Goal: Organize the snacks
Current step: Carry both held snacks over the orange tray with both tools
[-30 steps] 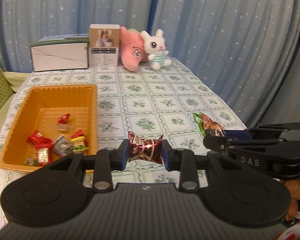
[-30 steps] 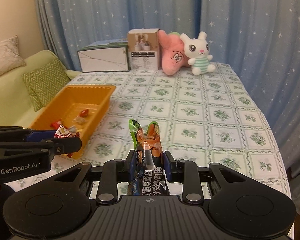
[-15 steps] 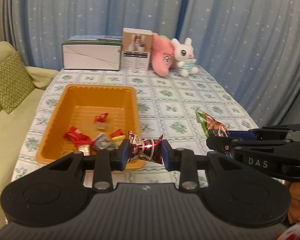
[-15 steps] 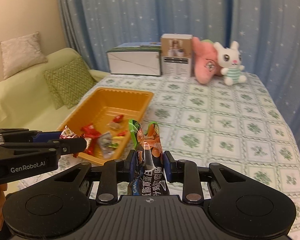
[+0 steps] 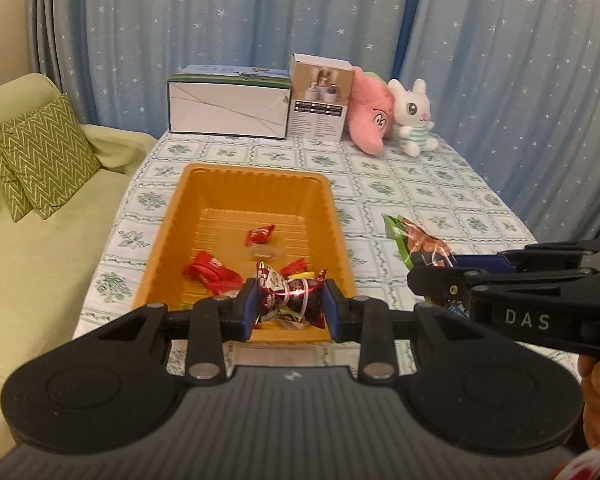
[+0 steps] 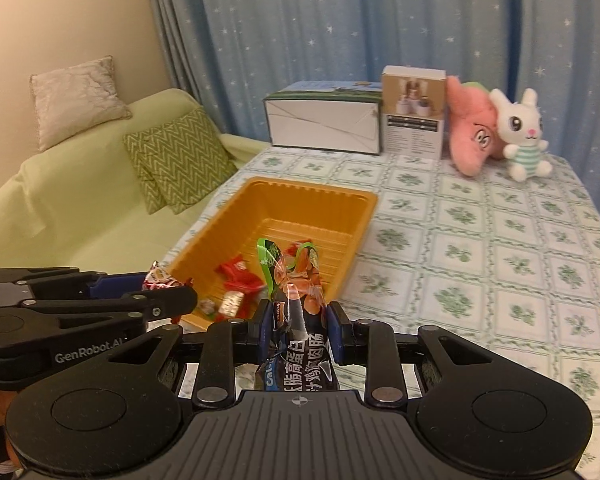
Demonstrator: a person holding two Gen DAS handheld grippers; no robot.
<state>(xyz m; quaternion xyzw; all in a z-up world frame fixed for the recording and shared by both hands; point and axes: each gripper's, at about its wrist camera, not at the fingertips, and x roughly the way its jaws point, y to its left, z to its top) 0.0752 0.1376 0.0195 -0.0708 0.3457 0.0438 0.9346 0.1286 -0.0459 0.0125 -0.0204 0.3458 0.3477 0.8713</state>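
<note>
The left gripper [image 5: 287, 309] has its fingers [image 5: 247, 308] drawn close together, the blue pads clamped on both ends of a dark red candy [image 5: 290, 300] with a shiny twisted wrapper; the candy hangs between them above the near end of the orange tray [image 5: 256, 184]. The right gripper [image 6: 300, 330] also has its fingers [image 6: 336, 332] narrowly set, pinching a tall snack pack [image 6: 294, 280] with a green top, orange middle and dark lower part printed with white characters; the pack stands upright between the pads, just right of the tray's near corner. In the left wrist view the right gripper [image 5: 440, 276] comes in from the right of the tray with the snack pack [image 5: 418, 242] sticking out ahead of it, and a hand [image 5: 598, 400] shows behind it. In the right wrist view the left gripper [image 6: 164, 284] reaches in from the left, its candy [image 6: 160, 278] at the tray's near left edge. Inside the tray [image 6: 300, 196] lie several small wrapped snacks, mostly red ones [image 5: 210, 272], gathered toward its near half. The tray sits on a worktop [image 5: 440, 184] covered by a green-patterned cloth. Beyond the tray stand a white box [image 5: 228, 108], a smaller carton [image 5: 320, 100], a pink plush [image 5: 370, 120] and a white rabbit [image 5: 412, 120].
</note>
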